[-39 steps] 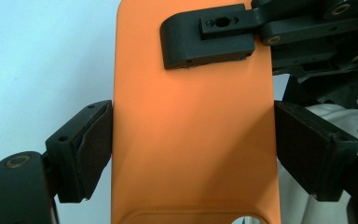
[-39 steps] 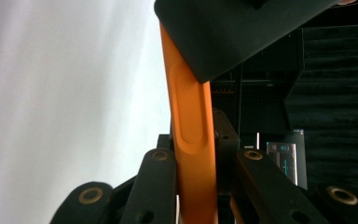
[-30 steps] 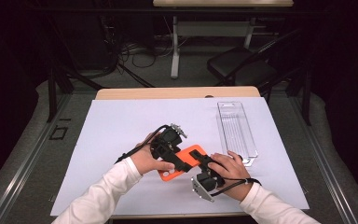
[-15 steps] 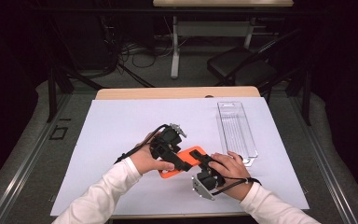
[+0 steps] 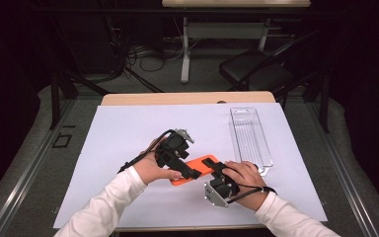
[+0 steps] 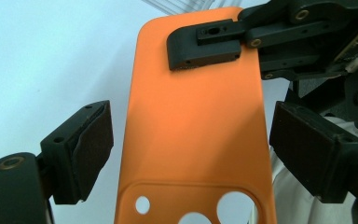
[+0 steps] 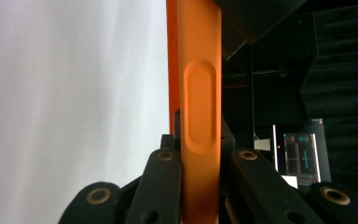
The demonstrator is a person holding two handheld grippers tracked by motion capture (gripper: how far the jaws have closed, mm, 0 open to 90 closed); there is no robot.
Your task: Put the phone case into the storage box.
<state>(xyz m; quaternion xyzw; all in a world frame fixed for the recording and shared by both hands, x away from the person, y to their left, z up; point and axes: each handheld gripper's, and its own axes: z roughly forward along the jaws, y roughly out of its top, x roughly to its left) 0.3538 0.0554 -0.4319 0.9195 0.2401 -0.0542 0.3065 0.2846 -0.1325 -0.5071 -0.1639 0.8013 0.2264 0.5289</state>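
Orange case (image 5: 193, 169) held off bench (image 5: 128, 128) between both tools. Right hand-held gripper (image 5: 217, 170) clamped on far end of case, edge pinched between jaws in right gripper view. Left hand-held gripper (image 6: 191, 140) spread apart, pads (image 6: 95, 140) flanking case sides, untouched. Step judged: handover or two-point grasp in progress. Next move calls for left jaws to be closed squarely on case edges. Clear tray (image 5: 250, 138) lies beyond right hand-held gripper.

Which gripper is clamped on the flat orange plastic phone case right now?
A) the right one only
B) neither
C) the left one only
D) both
A: the right gripper pinches the flat orange plastic phone case by its edge, while the left gripper has its pads apart beside it.
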